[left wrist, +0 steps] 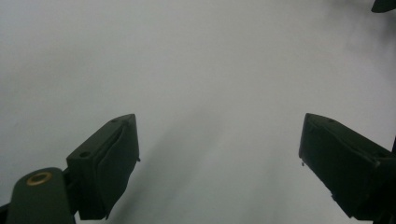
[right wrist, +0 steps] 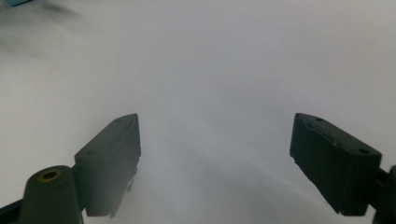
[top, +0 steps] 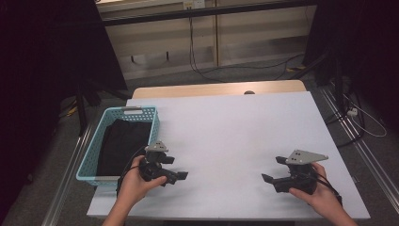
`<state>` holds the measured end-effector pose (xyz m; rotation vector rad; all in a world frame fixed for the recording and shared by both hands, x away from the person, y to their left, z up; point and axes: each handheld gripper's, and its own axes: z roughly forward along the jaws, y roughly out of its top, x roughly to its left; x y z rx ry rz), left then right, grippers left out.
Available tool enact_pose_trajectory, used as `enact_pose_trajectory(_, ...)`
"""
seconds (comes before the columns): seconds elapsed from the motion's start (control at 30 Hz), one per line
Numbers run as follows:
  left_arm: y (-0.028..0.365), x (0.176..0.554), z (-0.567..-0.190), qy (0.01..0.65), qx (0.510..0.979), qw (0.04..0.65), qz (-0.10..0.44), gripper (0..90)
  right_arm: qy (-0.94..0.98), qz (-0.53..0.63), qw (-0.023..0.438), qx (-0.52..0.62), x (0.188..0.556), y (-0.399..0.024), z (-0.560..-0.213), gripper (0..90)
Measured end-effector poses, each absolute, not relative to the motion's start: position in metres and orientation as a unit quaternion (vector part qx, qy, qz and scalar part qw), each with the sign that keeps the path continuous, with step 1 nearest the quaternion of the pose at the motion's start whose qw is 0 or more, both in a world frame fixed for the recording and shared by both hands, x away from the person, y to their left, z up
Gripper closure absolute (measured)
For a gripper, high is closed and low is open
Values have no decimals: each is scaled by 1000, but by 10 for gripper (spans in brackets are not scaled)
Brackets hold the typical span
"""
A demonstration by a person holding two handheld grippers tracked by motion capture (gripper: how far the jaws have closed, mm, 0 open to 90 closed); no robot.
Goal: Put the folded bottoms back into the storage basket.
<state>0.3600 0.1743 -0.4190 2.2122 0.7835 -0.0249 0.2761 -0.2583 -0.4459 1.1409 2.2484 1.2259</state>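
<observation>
My left gripper point(top: 177, 167) sits low over the white table top point(top: 226, 136), near the front left, held in a hand and pointing right. Its jaws stand wide apart in the left gripper view point(left wrist: 219, 154), with only bare white surface between them. My right gripper point(top: 272, 169) is held near the front right and points left toward the other one. It is open as well point(right wrist: 215, 149), with nothing between its fingers. A black cloth point(top: 123, 143) lies inside a teal plastic basket point(top: 90, 153) just left of my left gripper.
The basket stands along the table's left edge; a teal corner of the basket point(right wrist: 14, 2) shows in the right gripper view. A wooden strip point(top: 216, 88) runs along the table's far edge. Cables point(top: 362, 117) lie on the floor to the right.
</observation>
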Motion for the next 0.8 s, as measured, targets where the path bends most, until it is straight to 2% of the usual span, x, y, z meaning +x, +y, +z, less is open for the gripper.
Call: enact_pose_trajectory(0.8,183,349,-425,299,867,398,-12,113,791,429,170,402,271,-262,-449,160)
